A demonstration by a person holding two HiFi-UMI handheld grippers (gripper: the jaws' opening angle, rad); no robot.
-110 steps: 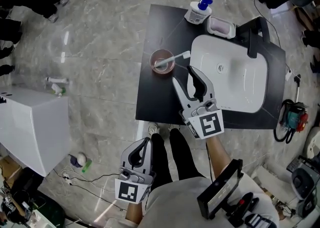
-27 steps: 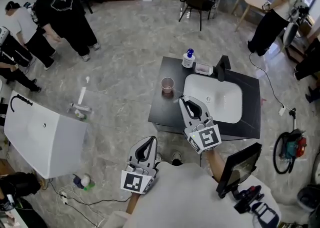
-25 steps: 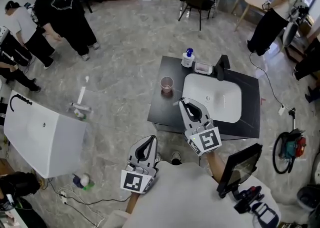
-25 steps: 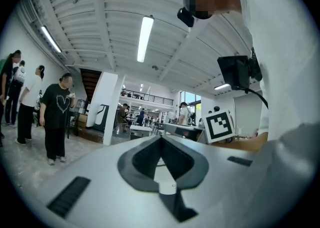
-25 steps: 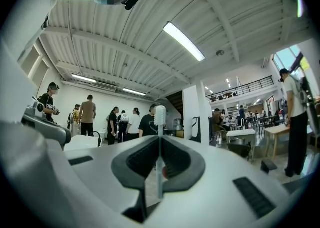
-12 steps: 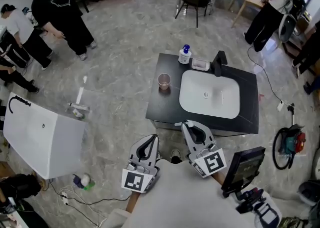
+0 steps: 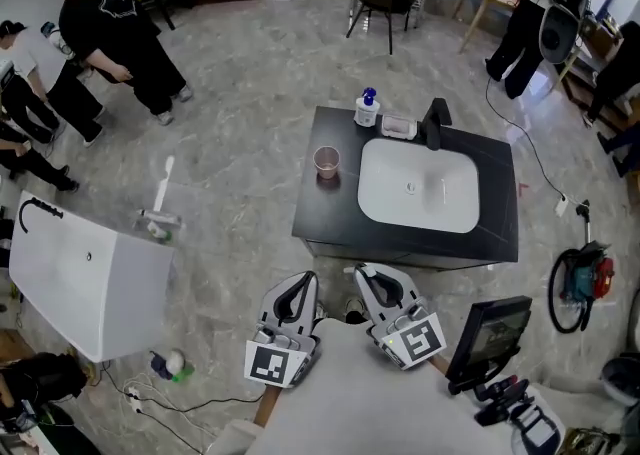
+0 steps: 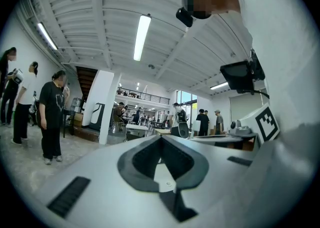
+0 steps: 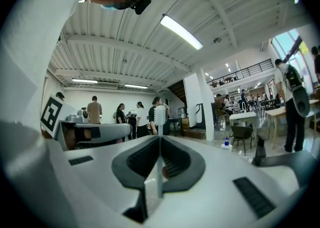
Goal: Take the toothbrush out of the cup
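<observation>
Being gripped upright by the clenched right claw (image 9: 159, 142), the toothbrush (image 9: 156, 116) is seen well apart from the cup (image 7: 327, 161); the left claw (image 8: 161, 140) is pinched together, empty.

Glossy white basin (image 7: 400, 198), matt black countertop (image 7: 325, 211), translucent plastic cup (image 7: 327, 161), polished grey stone-look floor (image 7: 250, 73).

The black countertop (image 7: 322, 215) is open along its left strip, from the near edge up to the small pink translucent cup (image 7: 327, 161). Beyond it, the white blue-capped bottle (image 7: 368, 109), clear soap dish (image 7: 398, 128) and black faucet (image 7: 435, 123) line the far edge.
</observation>
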